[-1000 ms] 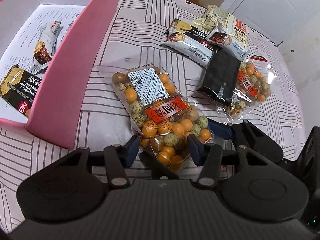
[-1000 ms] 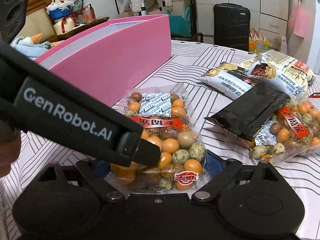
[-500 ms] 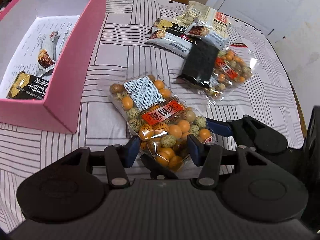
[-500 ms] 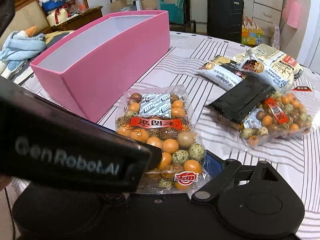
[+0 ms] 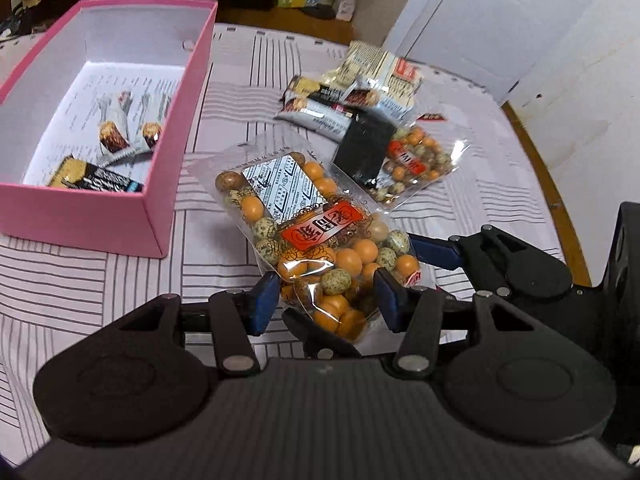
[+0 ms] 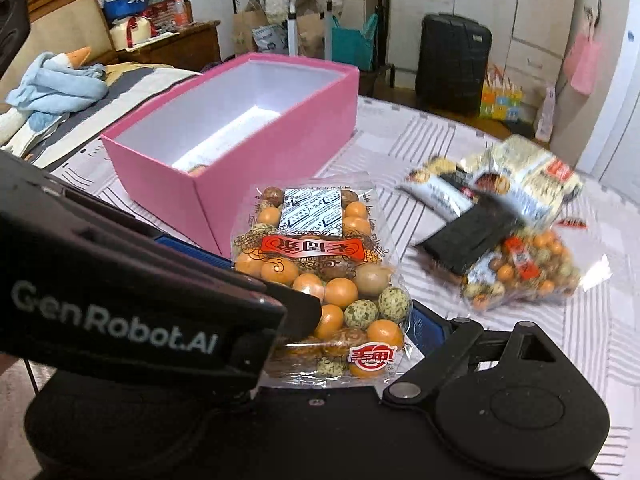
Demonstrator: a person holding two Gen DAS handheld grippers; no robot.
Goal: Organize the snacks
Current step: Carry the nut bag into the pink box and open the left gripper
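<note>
Evidently the left gripper (image 5: 326,300) pinches the clear crinkly bag of orange and speckled coated nuts (image 5: 316,236) at its near end; slippery film, lumpy load, sagging beyond the fingers. Whether the right gripper's (image 6: 360,344) fingers grip it, I cannot tell.

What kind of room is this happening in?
Most likely someone's home, perhaps a bedroom: a bed with a blue blanket, a black suitcase by the cupboards, and a round cloth-covered table.

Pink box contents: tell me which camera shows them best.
Left wrist view. It looks down into the pink box, showing three wrapped snack bars on its printed liner. The right wrist view shows mostly the box's walls, its contents nearly hidden.
</note>
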